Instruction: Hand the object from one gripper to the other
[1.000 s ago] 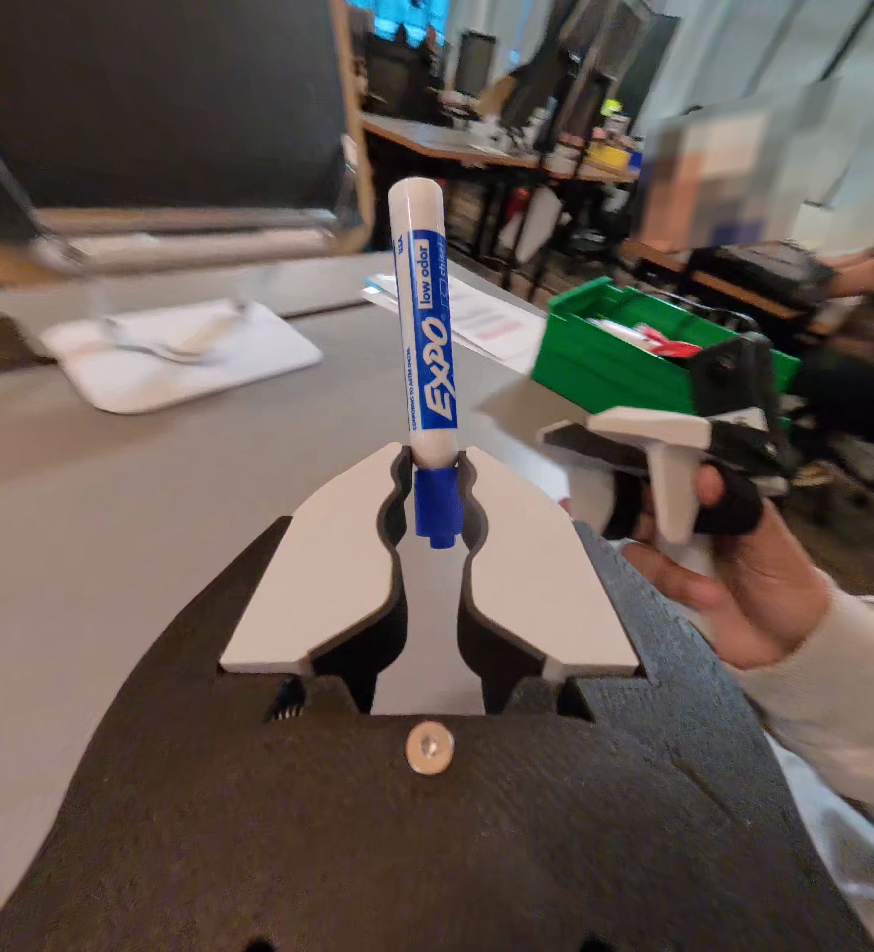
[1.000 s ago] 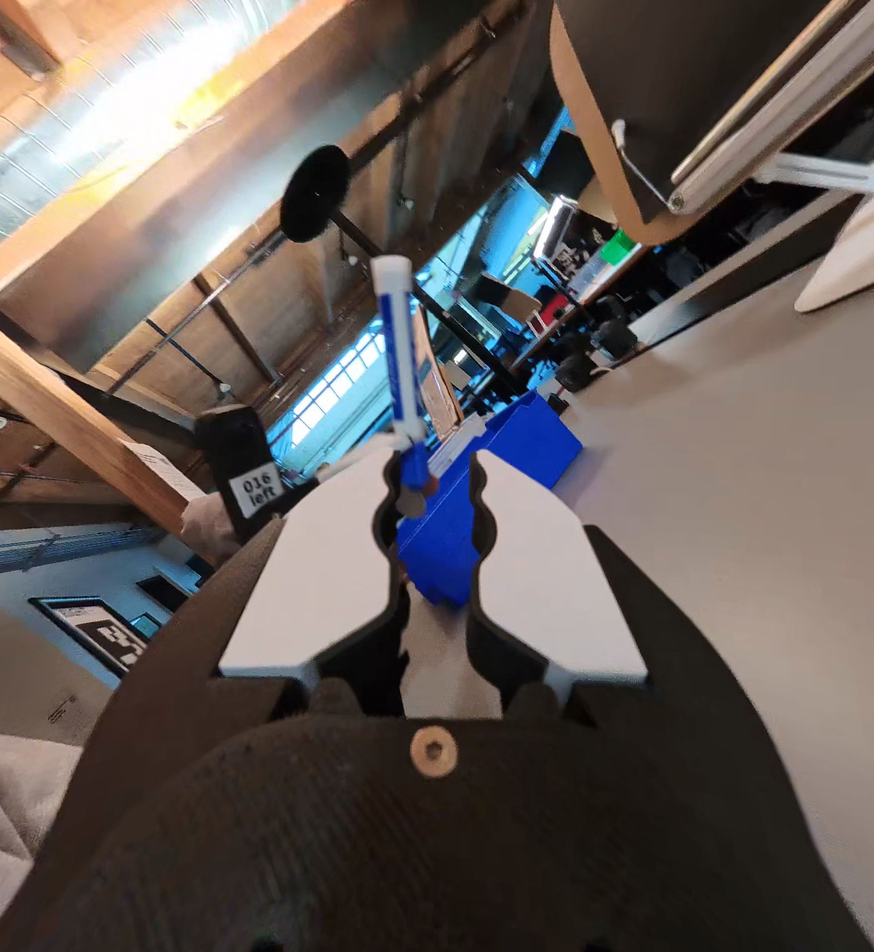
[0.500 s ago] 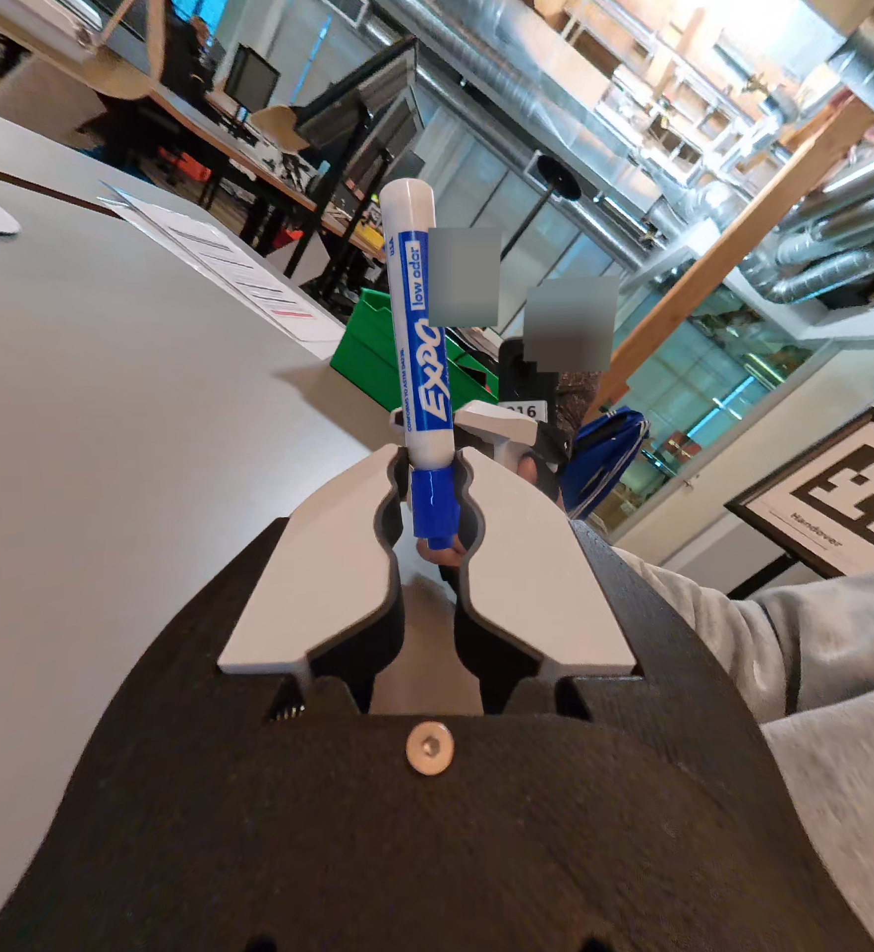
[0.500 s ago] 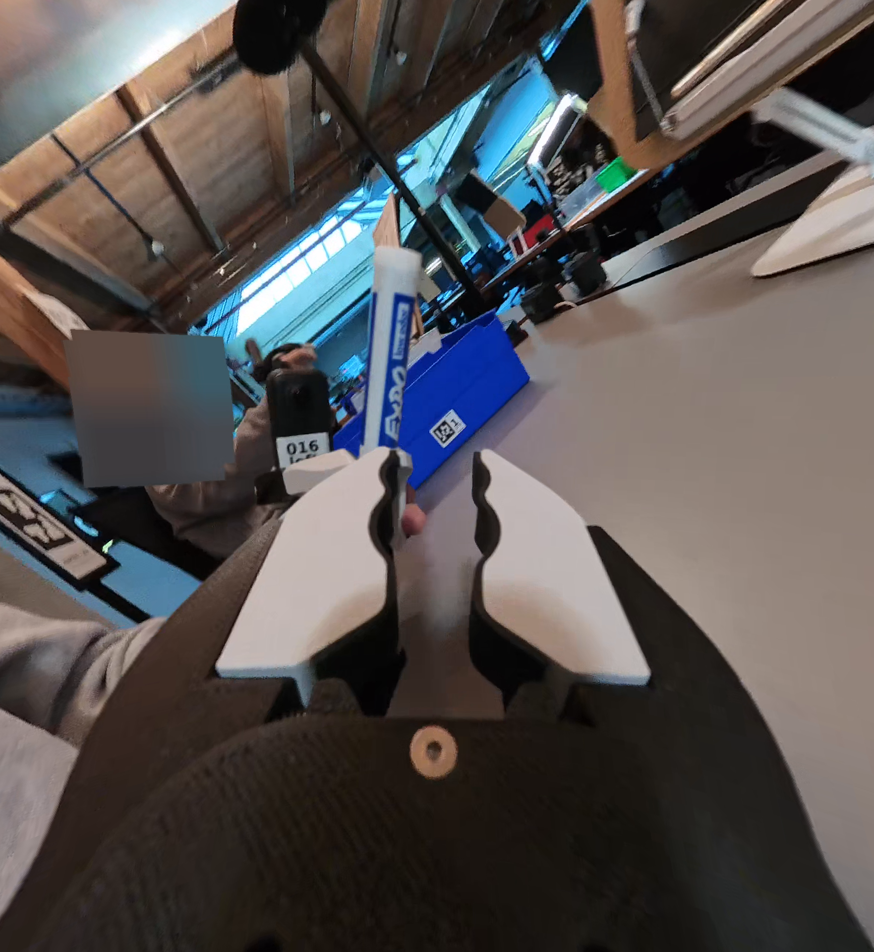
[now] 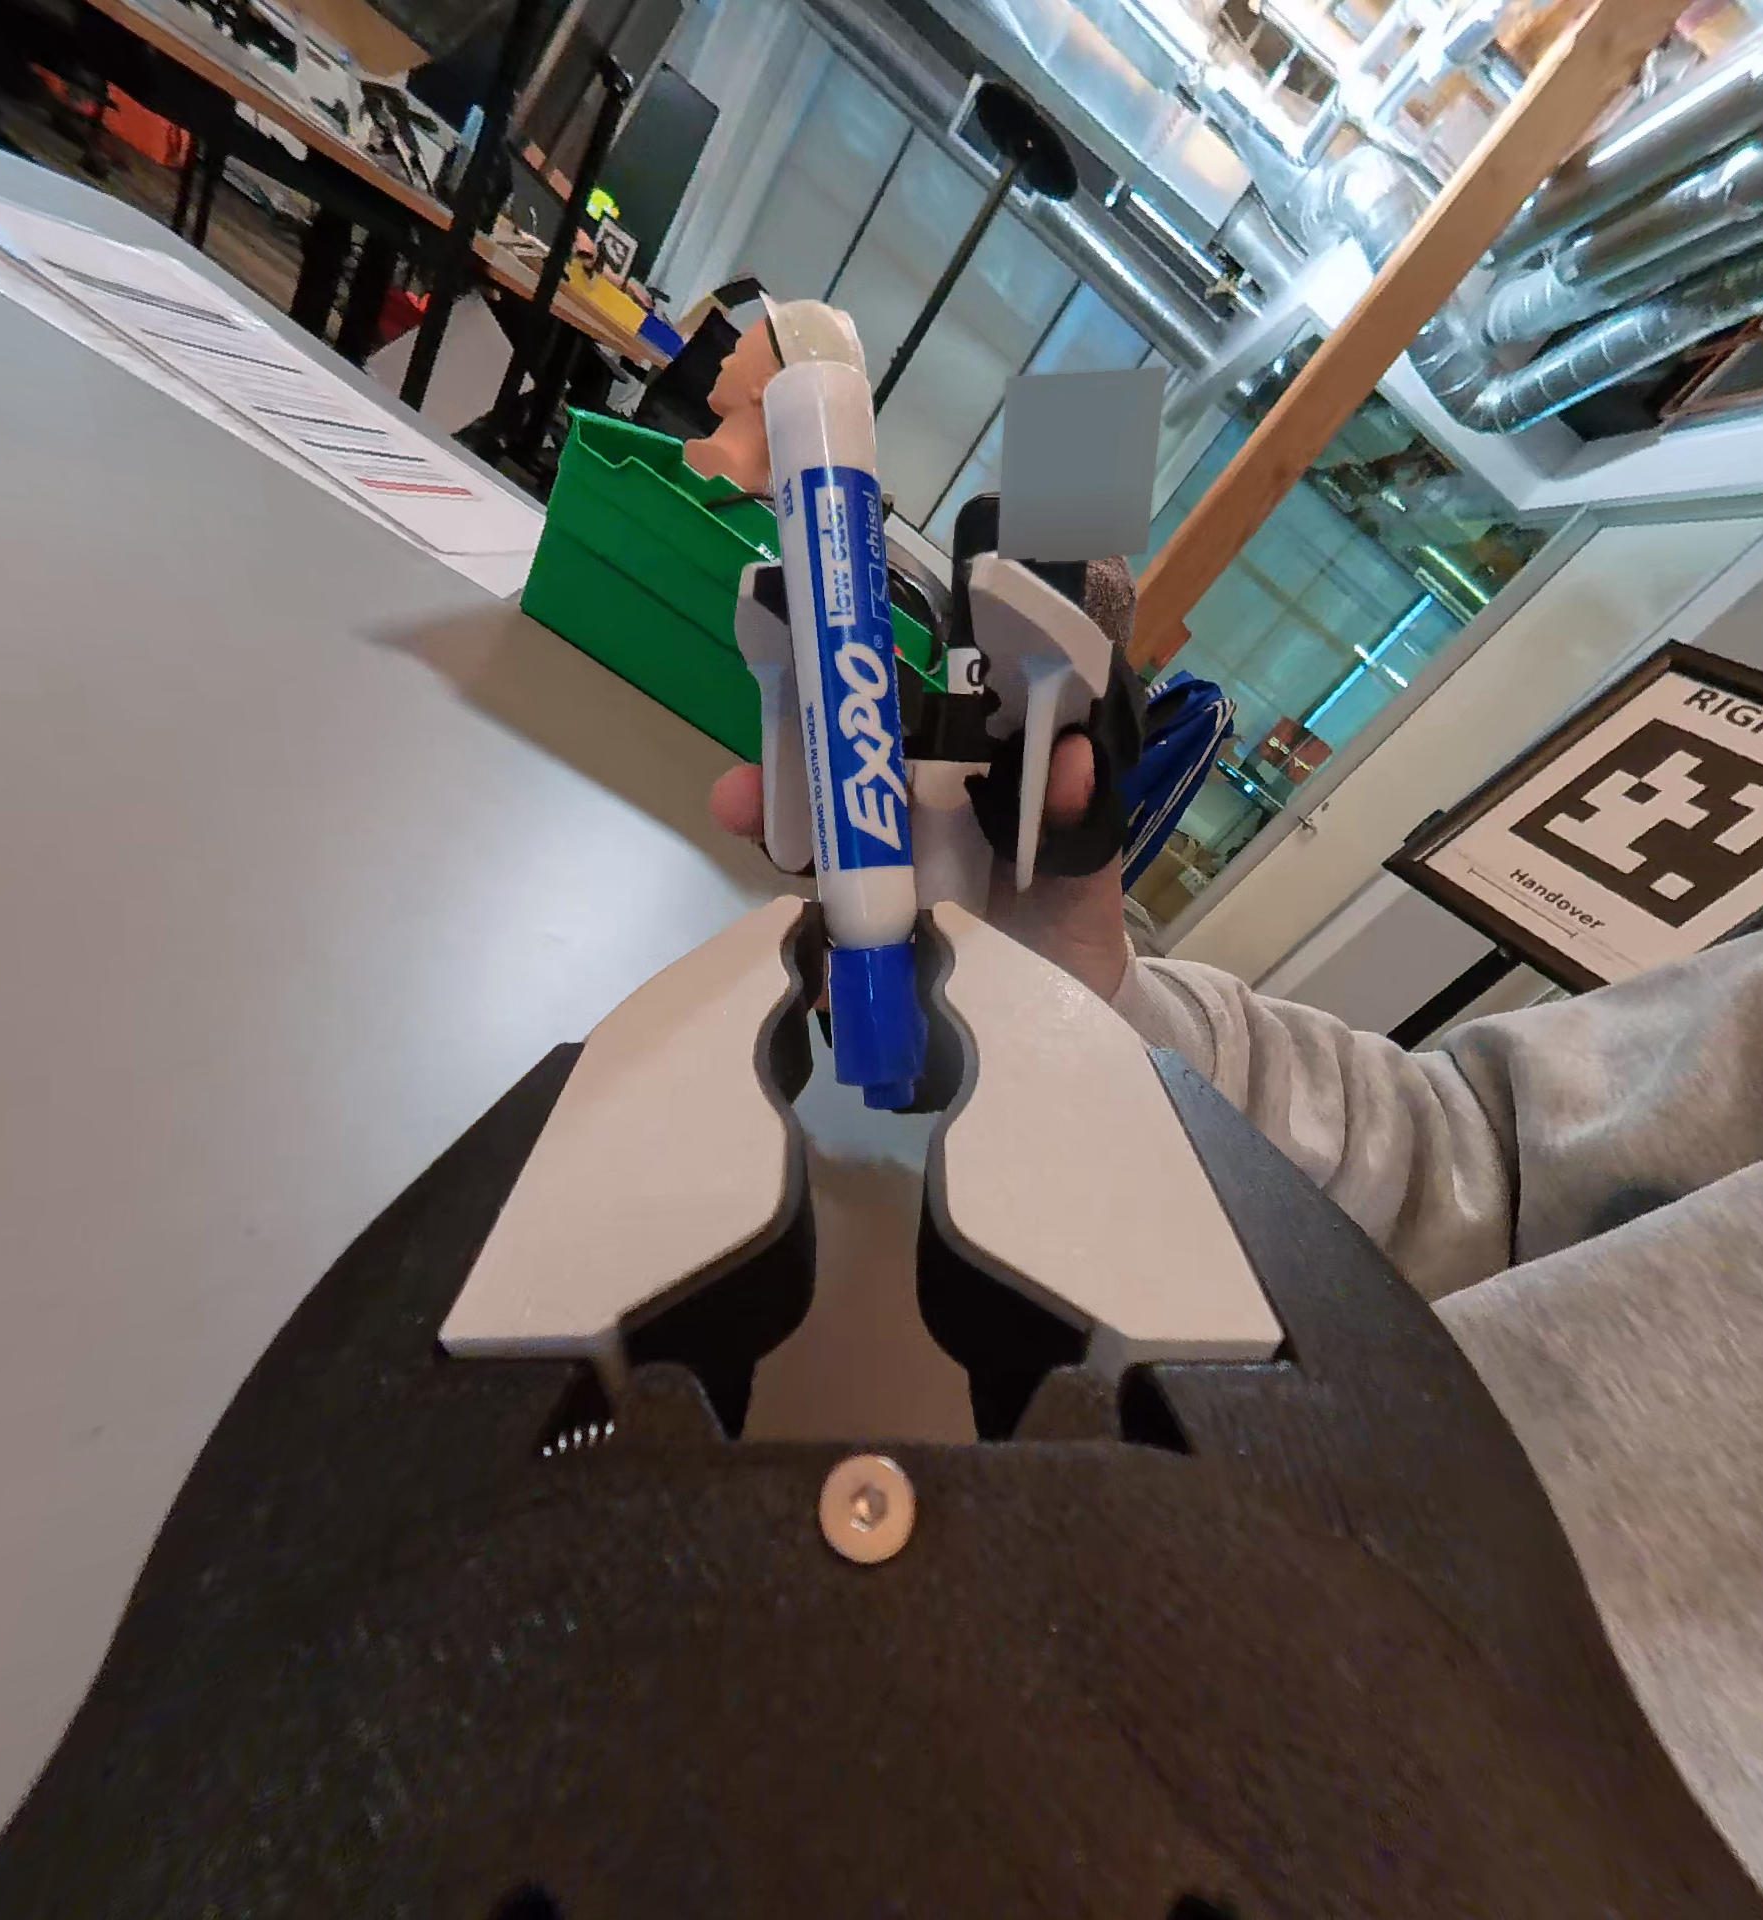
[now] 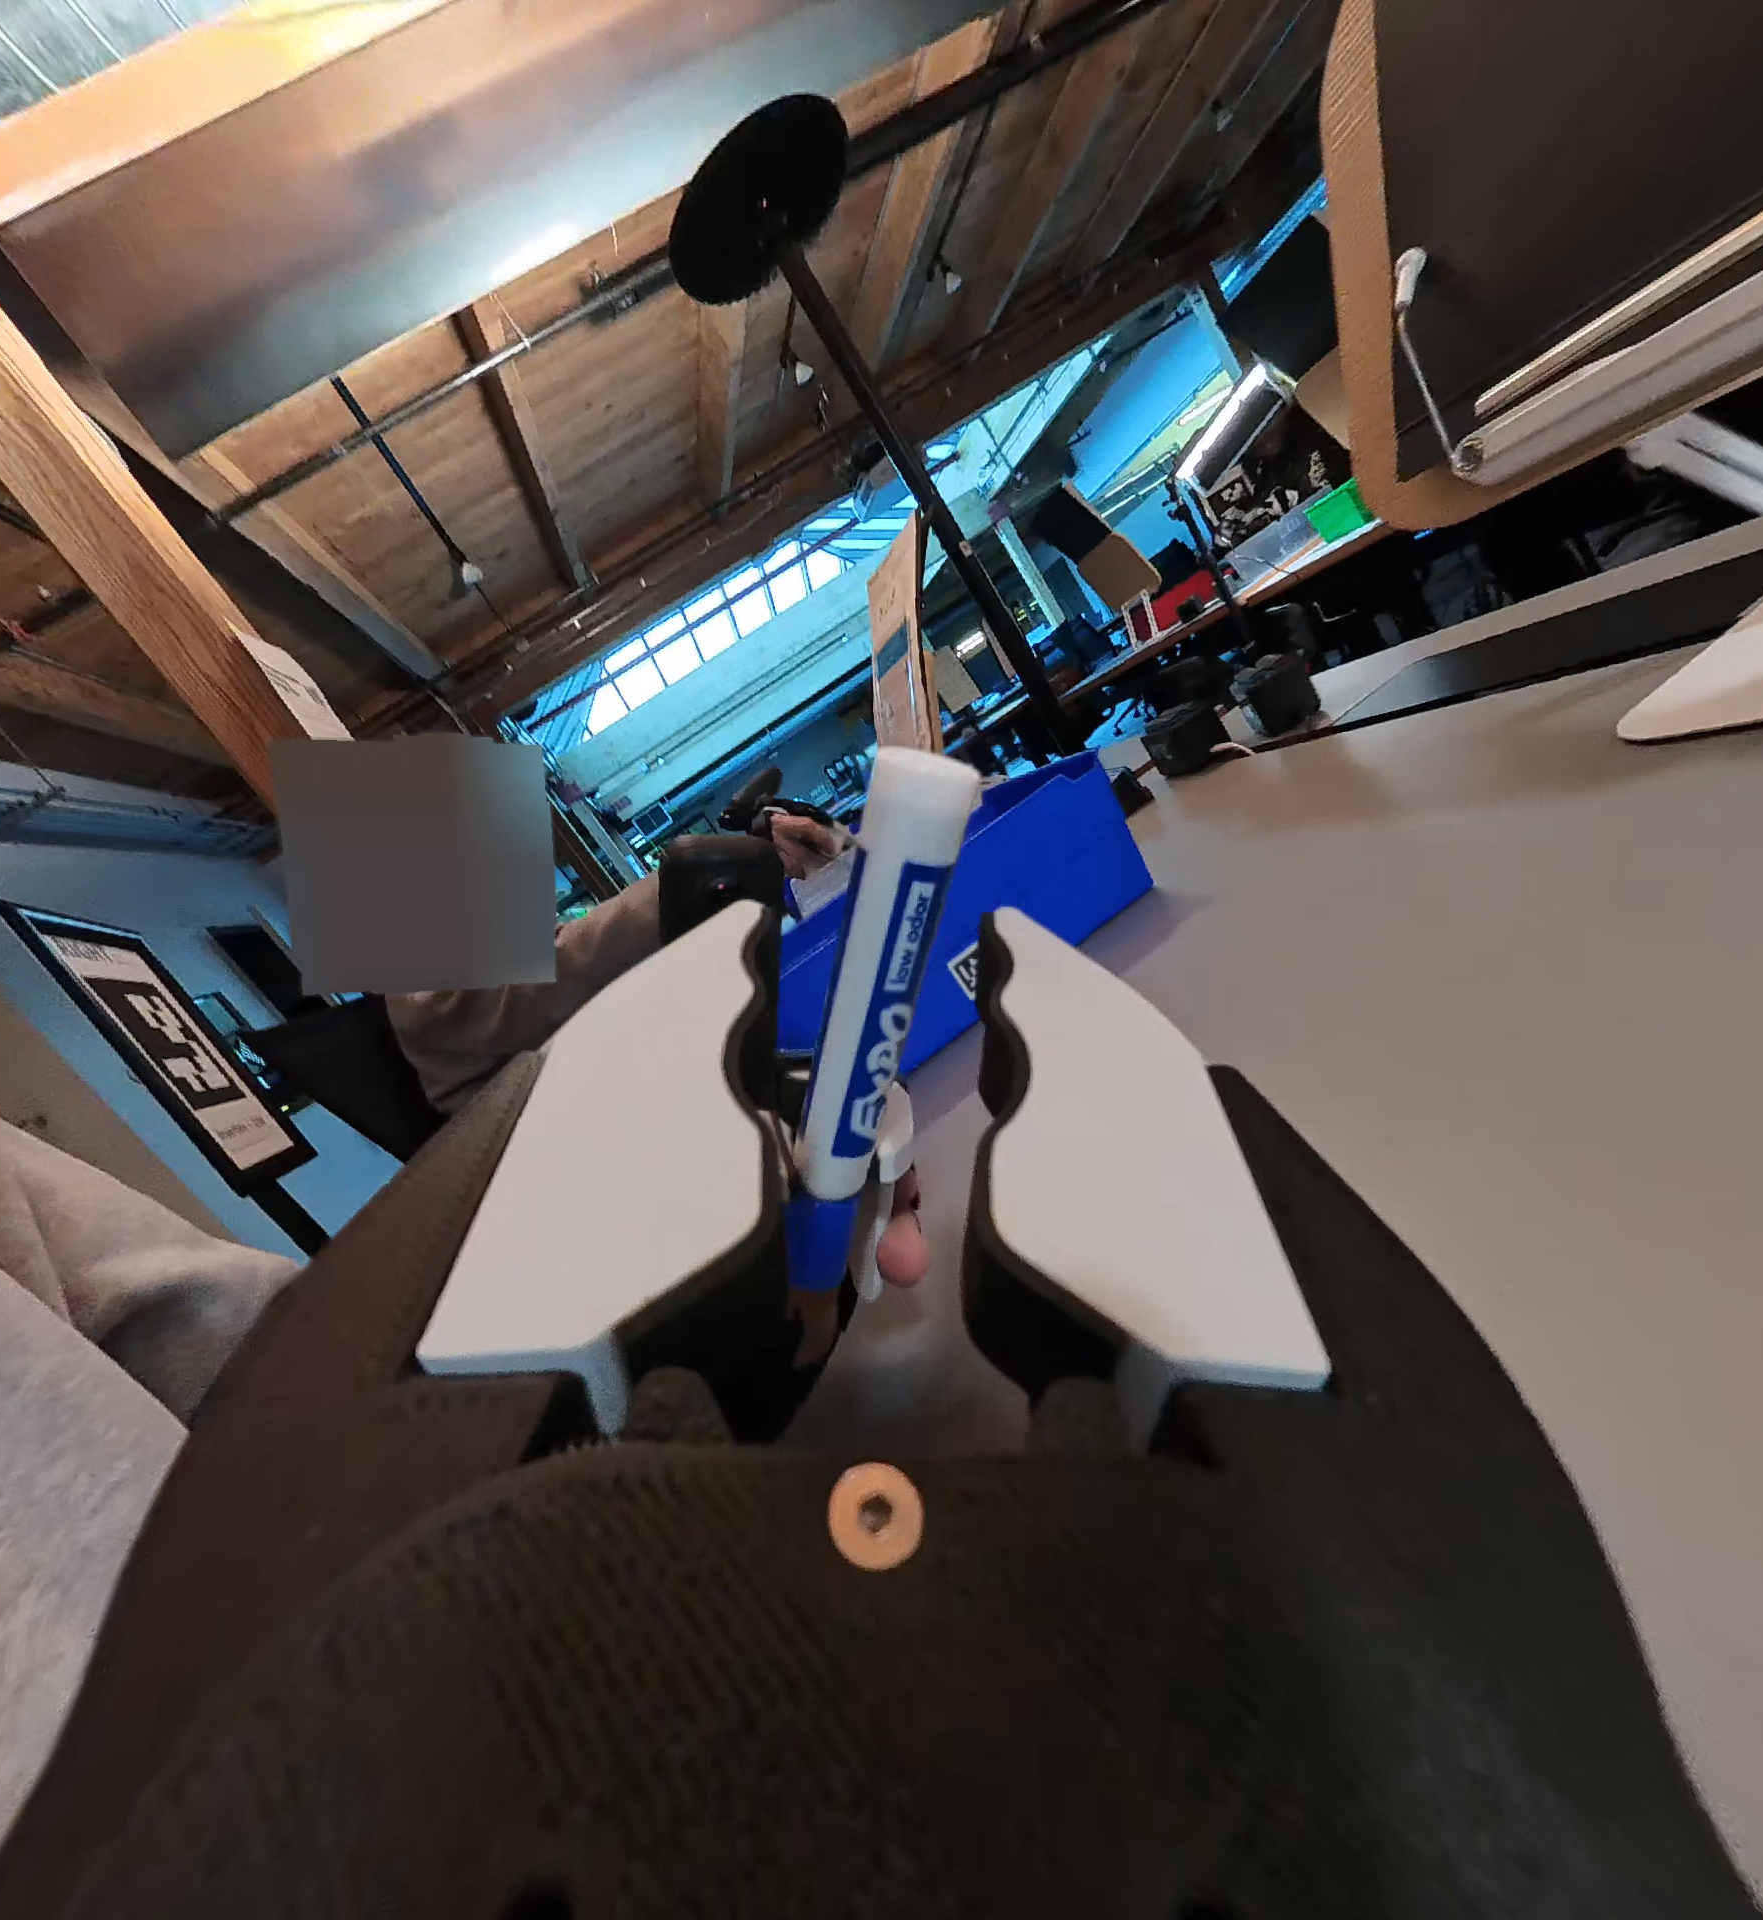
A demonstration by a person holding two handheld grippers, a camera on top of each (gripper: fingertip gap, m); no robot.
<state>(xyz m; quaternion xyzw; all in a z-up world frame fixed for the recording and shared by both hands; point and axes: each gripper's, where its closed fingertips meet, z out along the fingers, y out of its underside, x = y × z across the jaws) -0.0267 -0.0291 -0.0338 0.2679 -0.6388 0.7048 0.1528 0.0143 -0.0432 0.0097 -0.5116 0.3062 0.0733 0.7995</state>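
A white marker [image 5: 846, 675] with a blue label and blue cap stands upright in my left gripper [image 5: 869, 935], which is shut on the cap end. My right gripper [image 5: 898, 727] faces it from behind, open, with one finger on each side of the marker's body. In the right wrist view the marker [image 6: 882, 977] leans between the open fingers of my right gripper [image 6: 877, 930], with a gap on both sides. One white fingertip of the left gripper [image 6: 889, 1148] shows at the marker's lower end. Both grippers are held above the grey table [image 5: 181, 831].
A green bin [image 5: 638, 551] and printed sheets [image 5: 233, 364] lie on the table behind the marker. A blue bin [image 6: 1043, 862] stands ahead in the right wrist view, a white monitor base [image 6: 1739, 675] at far right. A framed sign [image 5: 1666, 821] stands to the right. There is about 6 centimetres between the tips of the two grippers.
My right gripper has come in and opened wider, so its fingers now stand either side of the marker. My left gripper still holds the marker by the cap.
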